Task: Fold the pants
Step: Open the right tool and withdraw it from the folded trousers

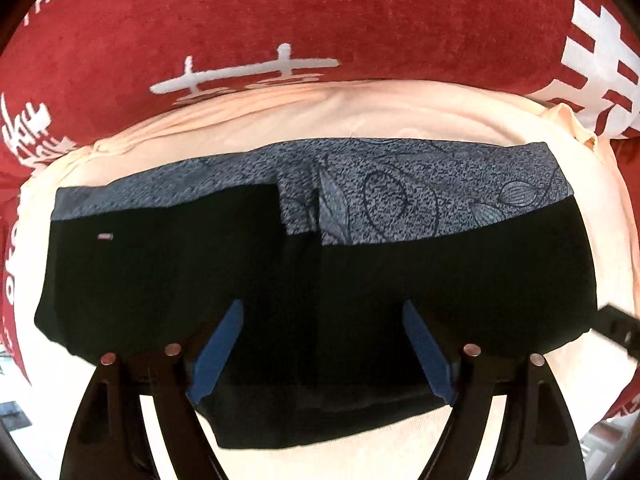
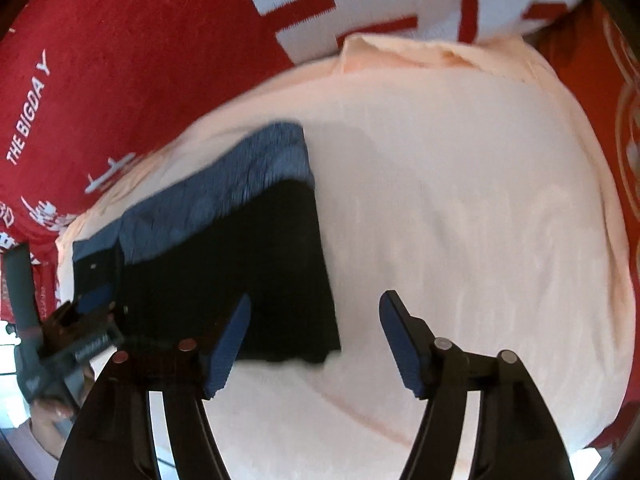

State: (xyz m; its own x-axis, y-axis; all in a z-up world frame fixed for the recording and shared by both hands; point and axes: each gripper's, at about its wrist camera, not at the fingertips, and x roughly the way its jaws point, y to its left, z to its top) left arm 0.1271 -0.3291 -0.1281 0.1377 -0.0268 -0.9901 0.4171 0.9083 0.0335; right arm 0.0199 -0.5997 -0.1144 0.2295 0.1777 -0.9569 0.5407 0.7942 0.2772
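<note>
The black pants with a grey patterned waistband (image 1: 312, 280) are seen folded into a compact rectangle on a peach cloth (image 1: 360, 116) spread over a red printed blanket (image 1: 280, 12). The left gripper (image 1: 322, 344) is held above them, jaws open, nothing gripped. Only the right wrist view shows the right gripper (image 2: 314, 340), jaws open and empty, over the pants' edge, with a hand (image 2: 48, 420) holding the left gripper.

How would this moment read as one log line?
black pants with grey patterned band: folded, on peach cloth | left gripper: open | right gripper: open, empty
</note>
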